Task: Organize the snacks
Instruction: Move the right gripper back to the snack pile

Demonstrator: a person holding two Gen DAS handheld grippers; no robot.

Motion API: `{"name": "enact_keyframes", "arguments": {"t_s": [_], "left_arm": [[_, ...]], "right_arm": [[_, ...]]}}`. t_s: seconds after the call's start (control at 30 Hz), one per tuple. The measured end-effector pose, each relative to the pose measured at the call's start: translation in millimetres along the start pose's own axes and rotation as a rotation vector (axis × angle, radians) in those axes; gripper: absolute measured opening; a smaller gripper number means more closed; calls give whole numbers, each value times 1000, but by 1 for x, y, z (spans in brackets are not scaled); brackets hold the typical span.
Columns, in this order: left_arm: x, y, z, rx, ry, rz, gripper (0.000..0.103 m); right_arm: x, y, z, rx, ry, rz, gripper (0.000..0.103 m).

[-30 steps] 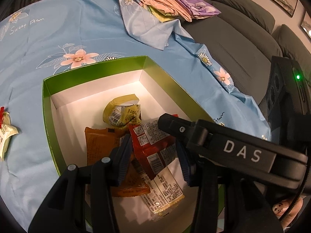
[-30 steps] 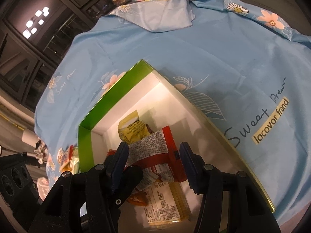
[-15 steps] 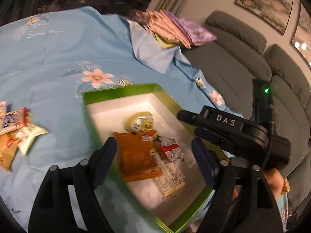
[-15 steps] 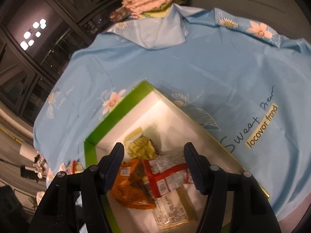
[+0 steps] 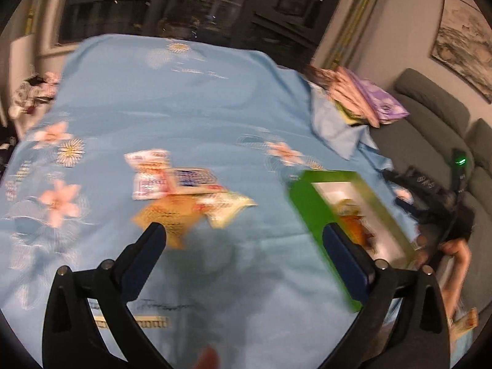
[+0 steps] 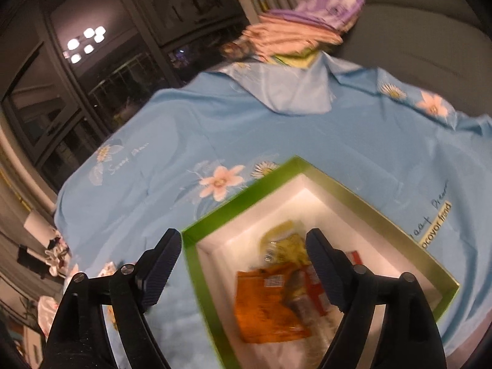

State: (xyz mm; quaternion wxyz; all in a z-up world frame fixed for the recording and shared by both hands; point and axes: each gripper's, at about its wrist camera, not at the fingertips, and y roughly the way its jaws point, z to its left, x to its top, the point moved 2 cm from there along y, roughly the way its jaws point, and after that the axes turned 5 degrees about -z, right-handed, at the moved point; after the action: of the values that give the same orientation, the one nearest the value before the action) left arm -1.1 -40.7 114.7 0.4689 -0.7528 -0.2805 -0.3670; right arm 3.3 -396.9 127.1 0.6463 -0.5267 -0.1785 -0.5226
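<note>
A green box (image 6: 212, 224) with a white inside holds an orange packet (image 6: 264, 304), a yellow packet (image 6: 286, 243) and a red one (image 6: 316, 292). My right gripper (image 6: 243, 261) hangs above the box's near left corner, its jaws opening and nothing between them. In the left wrist view the box (image 5: 310, 209) lies at the right, and several loose snack packets (image 5: 184, 190) lie on the blue cloth ahead. My left gripper (image 5: 243, 240) hovers over bare cloth between the packets and the box, jaws opening wide and empty.
A blue flowered cloth (image 5: 184, 107) covers the table. Folded pink and purple cloths (image 5: 363, 98) lie at the far right corner beside a grey sofa (image 5: 430, 117). A person's hand (image 5: 458, 252) holds the other gripper at the right. Dark windows stand behind.
Both grippers let go of their packets in the box and opened. My left gripper swung left, out of the box, toward the loose packets. My right gripper rose and drew back a little.
</note>
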Motion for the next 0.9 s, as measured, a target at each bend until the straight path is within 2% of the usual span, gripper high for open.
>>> {"name": "enact_keyframes", "arguments": {"t_s": [0.03, 0.1, 0.23, 0.3, 0.43, 0.53, 0.7, 0.73, 0.83, 0.9], "left_arm": [[-2, -3, 10, 22, -1, -17, 102], [-14, -6, 48, 91, -64, -49, 102], [-17, 6, 100, 188, -198, 21, 101], [-18, 6, 119, 219, -283, 17, 101], [-15, 4, 138, 275, -320, 18, 101], [-16, 4, 150, 304, -360, 32, 101], [-18, 5, 155, 323, -372, 55, 101], [-18, 5, 155, 336, -366, 56, 101], [-17, 5, 159, 355, -361, 56, 101], [-18, 4, 161, 365, -366, 56, 101]], "right_arm": [[-1, -1, 7, 10, -21, -8, 85], [-4, -2, 18, 21, -58, -21, 85], [-14, 1, 41, 23, -129, -24, 85], [-22, 4, 57, 42, -170, -2, 85], [-41, 10, 90, 106, -231, 52, 85], [-62, 26, 122, 184, -272, 153, 85], [-112, 69, 175, 267, -295, 418, 86], [-123, 80, 186, 261, -296, 465, 85], [-143, 101, 200, 226, -257, 515, 85], [-154, 114, 206, 162, -208, 514, 86]]}}
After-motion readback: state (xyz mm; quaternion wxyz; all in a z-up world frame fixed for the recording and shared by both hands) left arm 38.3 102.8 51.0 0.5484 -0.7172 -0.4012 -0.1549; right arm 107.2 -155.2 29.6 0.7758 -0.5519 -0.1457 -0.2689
